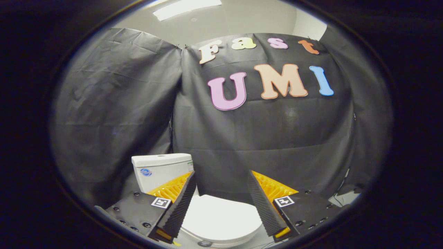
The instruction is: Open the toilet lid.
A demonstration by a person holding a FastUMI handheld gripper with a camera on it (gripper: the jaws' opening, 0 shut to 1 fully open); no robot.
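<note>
Fingers of my gripper (221,202) spread wide and empty, I hover above the closed toilet lid (221,218) between them, tank (162,170) at eleven o'clock, ready to hook its rim.

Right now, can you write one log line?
gripper: open, empty | toilet lid: closed, between fingers, untouched | tank: beyond left finger

The hand-held gripper (221,180) has two fingers (180,204) faced with black ribbed pads. Behind each pad sits a bright orange ribbed backing. The fingers mount on flat black plates studded with dark screws. Each plate carries a small square black-and-white marker near its finger. A wide gap separates the two fingers.
</note>
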